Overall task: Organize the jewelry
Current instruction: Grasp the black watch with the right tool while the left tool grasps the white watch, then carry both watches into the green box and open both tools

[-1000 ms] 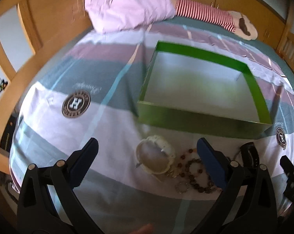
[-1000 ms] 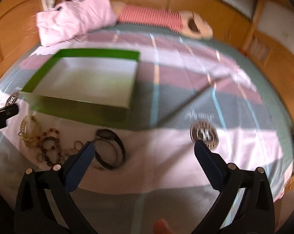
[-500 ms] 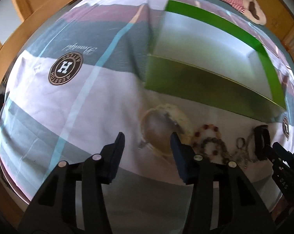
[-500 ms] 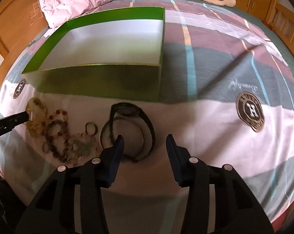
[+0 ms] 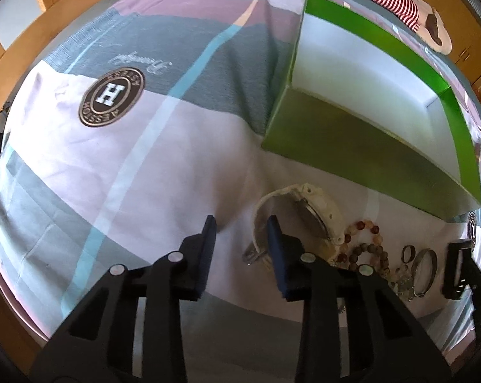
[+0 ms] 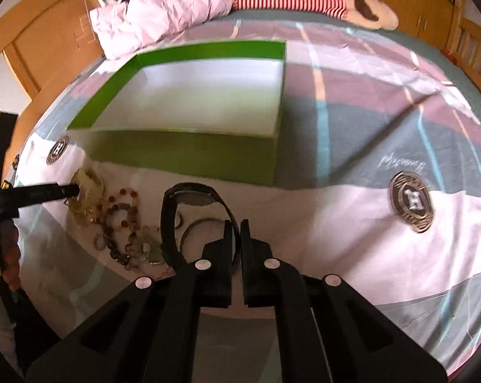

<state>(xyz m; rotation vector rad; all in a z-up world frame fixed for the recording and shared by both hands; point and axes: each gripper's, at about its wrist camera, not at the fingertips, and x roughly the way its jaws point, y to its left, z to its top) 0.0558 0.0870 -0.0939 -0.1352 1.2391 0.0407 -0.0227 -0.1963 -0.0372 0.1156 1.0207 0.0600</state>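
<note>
Black hand-held gripper, blue pads, silver screws.

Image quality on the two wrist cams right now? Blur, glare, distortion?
Left wrist: heavy fisheye bending, dark corner vignette, the green box slightly smeared, its white floor washed out. Right wrist: same bending, box edges soft, floor blown out, bed far side hazy, watch fairly sharp.
</note>
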